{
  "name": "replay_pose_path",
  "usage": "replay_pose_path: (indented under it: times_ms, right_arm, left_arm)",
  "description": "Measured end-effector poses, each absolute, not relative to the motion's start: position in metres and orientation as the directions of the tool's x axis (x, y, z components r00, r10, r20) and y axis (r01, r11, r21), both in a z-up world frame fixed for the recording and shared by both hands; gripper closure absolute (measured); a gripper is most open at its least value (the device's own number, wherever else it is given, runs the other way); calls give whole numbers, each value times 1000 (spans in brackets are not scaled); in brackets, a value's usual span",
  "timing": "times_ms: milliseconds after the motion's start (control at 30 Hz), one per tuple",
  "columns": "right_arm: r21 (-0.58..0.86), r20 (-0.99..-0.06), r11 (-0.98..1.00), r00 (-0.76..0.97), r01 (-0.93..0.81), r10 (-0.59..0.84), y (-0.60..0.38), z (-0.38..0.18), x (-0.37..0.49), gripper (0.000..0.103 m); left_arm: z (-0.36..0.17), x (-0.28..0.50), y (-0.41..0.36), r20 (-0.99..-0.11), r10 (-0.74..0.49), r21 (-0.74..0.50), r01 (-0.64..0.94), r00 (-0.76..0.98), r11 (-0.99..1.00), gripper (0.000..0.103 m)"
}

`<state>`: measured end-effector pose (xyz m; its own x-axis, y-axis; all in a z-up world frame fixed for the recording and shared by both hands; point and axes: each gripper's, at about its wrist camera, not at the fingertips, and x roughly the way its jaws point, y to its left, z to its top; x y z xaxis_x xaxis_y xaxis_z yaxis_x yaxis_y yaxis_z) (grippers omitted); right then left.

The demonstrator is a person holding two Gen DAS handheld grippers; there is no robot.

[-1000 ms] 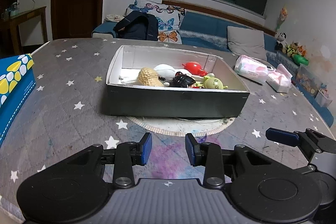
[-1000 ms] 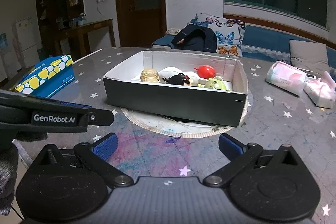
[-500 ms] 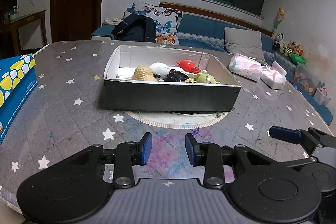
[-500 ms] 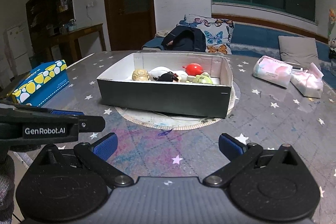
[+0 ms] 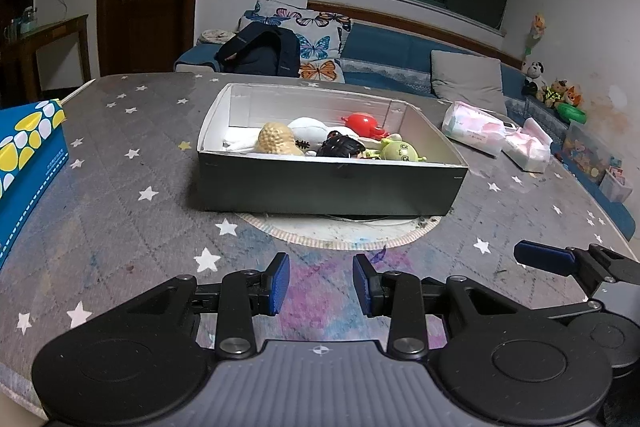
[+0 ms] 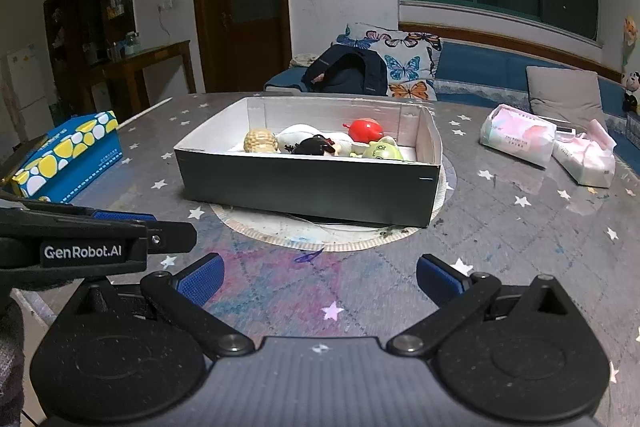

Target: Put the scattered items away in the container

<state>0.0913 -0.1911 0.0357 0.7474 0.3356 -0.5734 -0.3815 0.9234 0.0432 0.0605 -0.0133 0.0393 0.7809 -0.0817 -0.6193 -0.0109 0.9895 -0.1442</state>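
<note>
Toys sit light and soft inside the cardboard box; left gripper narrow, right gripper wide, both jaws empty.

bare table before the box; tissue box crowds left.
</note>
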Motion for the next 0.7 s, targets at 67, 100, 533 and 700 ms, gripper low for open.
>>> replay_pose_path:
  times_ms: [67, 100, 533, 700]
  right_arm:
    - [35, -575, 923, 748, -383, 332, -189, 35, 94, 0]
    - [32, -576, 923, 748, -383, 330, -188, 34, 96, 0]
    - [38, -603, 925, 729, -378, 323, -182, 26, 123, 0]
    - [40, -614, 924, 721, -379, 323, -179, 22, 133, 0]
  left_arm:
    - [40, 64, -12, -620, -80, -145, -13, 781, 989, 66]
    - [39, 65, -12, -619, -79, -144, -14, 781, 989, 66]
    - [36, 89, -5, -633, -64, -134, -29, 771, 991, 66]
    - [33, 97, -3, -642, -63, -135, -32, 764, 990, 66]
